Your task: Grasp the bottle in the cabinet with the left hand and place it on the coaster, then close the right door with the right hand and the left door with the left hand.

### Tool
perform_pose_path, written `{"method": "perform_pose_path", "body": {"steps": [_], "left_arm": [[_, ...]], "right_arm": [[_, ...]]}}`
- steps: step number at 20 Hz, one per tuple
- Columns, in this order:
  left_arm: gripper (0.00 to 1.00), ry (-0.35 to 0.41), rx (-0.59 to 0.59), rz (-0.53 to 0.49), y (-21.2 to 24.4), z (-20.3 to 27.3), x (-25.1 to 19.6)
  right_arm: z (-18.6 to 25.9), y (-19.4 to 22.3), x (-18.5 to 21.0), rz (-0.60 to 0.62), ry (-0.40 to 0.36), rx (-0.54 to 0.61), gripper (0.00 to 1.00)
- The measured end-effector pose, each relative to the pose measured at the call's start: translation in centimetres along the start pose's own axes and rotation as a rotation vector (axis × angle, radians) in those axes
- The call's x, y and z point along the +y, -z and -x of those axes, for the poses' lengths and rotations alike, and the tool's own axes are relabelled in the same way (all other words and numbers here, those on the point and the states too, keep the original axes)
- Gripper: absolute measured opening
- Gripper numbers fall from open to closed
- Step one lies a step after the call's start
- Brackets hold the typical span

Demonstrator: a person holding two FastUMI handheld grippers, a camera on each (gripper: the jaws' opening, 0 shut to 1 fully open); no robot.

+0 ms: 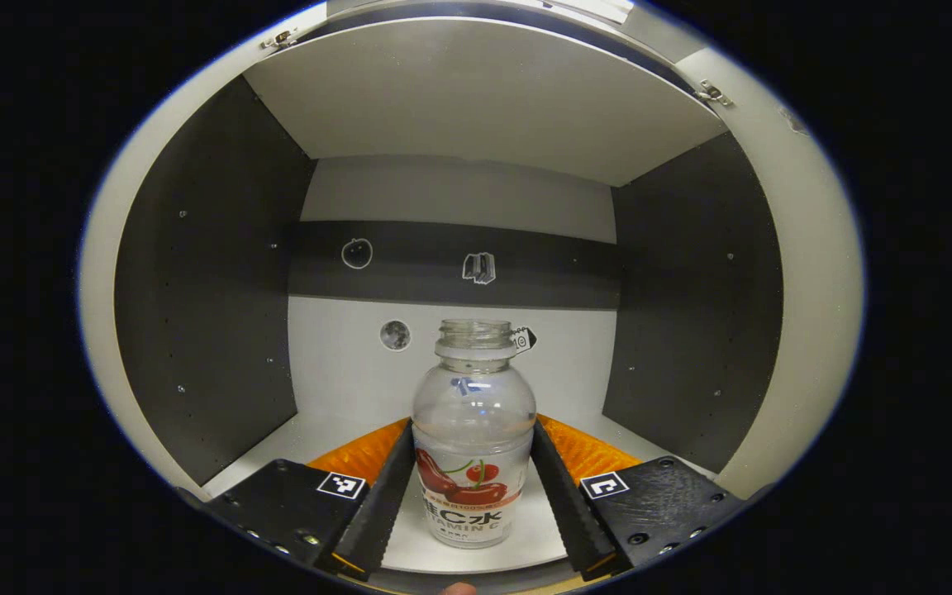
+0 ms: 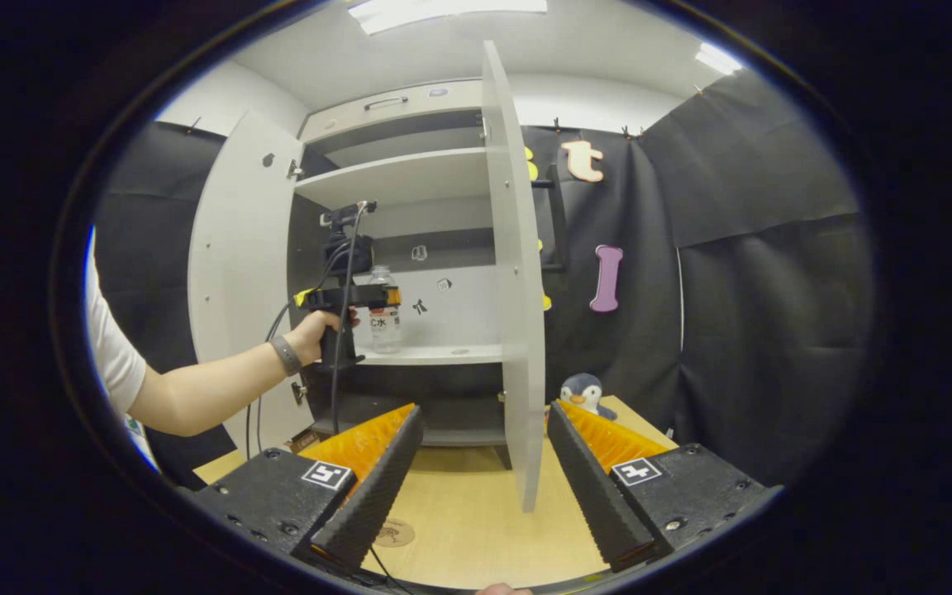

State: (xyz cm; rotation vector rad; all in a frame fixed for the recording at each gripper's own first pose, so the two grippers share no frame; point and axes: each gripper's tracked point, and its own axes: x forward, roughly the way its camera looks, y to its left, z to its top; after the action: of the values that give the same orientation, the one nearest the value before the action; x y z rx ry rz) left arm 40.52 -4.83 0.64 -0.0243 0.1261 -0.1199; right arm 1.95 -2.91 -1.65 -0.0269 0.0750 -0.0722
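1. Bottle (image 1: 473, 434): clear, capless, red fruit label, empty-looking.
2. Upright, long axis vertical, mouth up.
3. Stands on cabinet shelf (image 1: 476, 541), near front edge.
4. Left gripper (image 1: 473, 496) straddles bottle; contact unclear.
5. Right gripper (image 2: 483, 483) wide open, empty, outside the cabinet.

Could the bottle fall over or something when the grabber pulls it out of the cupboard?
It might. The bottle has no cap, stands upright and looks empty, so it is probably light; the left gripper has a finger on each side, and an uneven squeeze could tip it. On the way to the coaster, the open right door sticks out over the table and could be bumped.
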Motion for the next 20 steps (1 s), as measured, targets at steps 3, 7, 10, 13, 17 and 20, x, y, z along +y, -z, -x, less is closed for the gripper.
{"method": "perform_pose_path", "body": {"steps": [3, 7, 10, 13, 17, 20], "left_arm": [[0.79, 0.017, -0.038, -0.003, -1.7, 2.4, 0.0], [0.79, 0.063, -0.075, -0.022, -3.6, 7.1, -1.0], [0.79, 0.104, -0.086, -0.036, -2.8, 11.2, -2.4], [0.79, 0.125, -0.063, -0.039, 0.2, 15.3, -3.4], [0.79, 0.1, -0.018, 0.001, 5.9, 19.7, -3.7], [0.79, 0.069, 0.0, -0.029, 10.1, 22.0, -3.7]], "right_arm": [[0.2, -0.2, 0.1, 0.007, -0.006, -0.005, 1.0], [0.5, -0.4, 0.4, 0.004, -0.029, -0.006, 1.0], [0.7, -0.8, 0.9, 0.017, -0.057, -0.011, 1.0], [0.8, -1.2, 1.3, 0.032, -0.079, -0.016, 1.0], [1.3, -2.6, 2.4, 0.034, -0.123, -0.049, 1.0], [1.5, -3.1, 2.9, 0.051, -0.15, -0.06, 0.99]]}}
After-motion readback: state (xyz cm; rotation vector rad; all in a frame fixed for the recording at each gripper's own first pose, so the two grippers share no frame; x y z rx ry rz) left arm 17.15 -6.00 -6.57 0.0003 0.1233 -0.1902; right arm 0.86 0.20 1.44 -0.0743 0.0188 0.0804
